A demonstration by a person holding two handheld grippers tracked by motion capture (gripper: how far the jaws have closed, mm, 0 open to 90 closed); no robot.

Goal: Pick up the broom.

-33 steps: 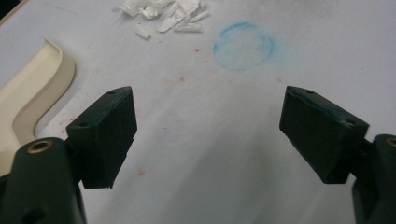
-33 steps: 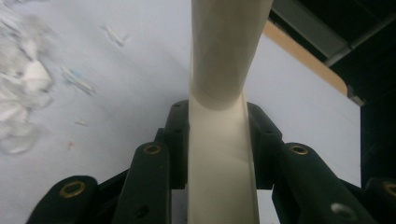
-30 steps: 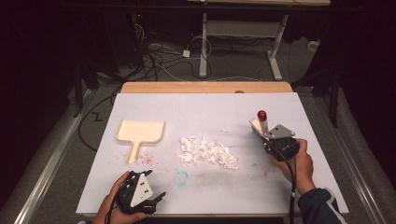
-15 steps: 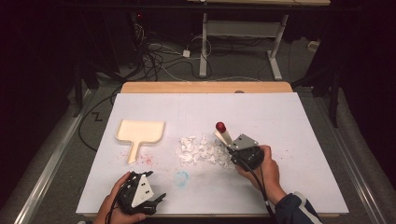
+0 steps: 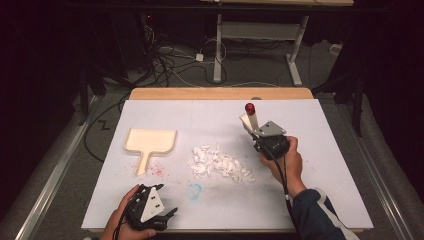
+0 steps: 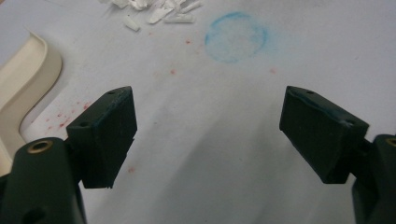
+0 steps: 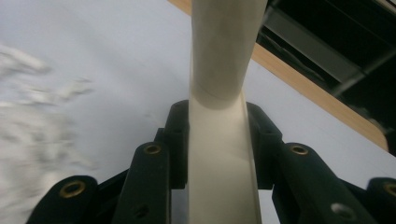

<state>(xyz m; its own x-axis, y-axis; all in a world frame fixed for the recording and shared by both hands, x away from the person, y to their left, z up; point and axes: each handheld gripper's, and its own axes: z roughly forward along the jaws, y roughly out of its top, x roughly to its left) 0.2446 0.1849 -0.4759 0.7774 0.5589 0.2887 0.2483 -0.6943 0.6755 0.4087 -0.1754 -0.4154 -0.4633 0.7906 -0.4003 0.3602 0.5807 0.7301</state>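
Note:
A cream dustpan (image 5: 150, 140) (image 6: 23, 79) lies flat on the white table cover (image 5: 320, 200), left of centre. A pile of white scraps (image 5: 217, 162) (image 6: 154, 11) sits mid-table. My right gripper (image 5: 255, 131) (image 7: 219, 121) hovers just right of the pile, shut on a cream-handled tool (image 5: 248, 121) (image 7: 224, 46) whose red tip (image 5: 250, 107) points up and away. Near the front edge, my left gripper (image 5: 167, 199) (image 6: 210, 126) rests open with nothing between its fingers, aimed at a faint blue ring (image 5: 194, 190) (image 6: 236, 37).
Red specks (image 5: 157, 171) dot the cover beside the dustpan's handle. A bare wooden strip (image 5: 220, 93) runs along the table's far edge. Beyond it, cables (image 5: 175, 60) and a desk frame (image 5: 260, 30) stand on the dark floor.
The right gripper swept left toward the scraps with the tool, then drew back to the right and farther away. The left gripper has stayed put.

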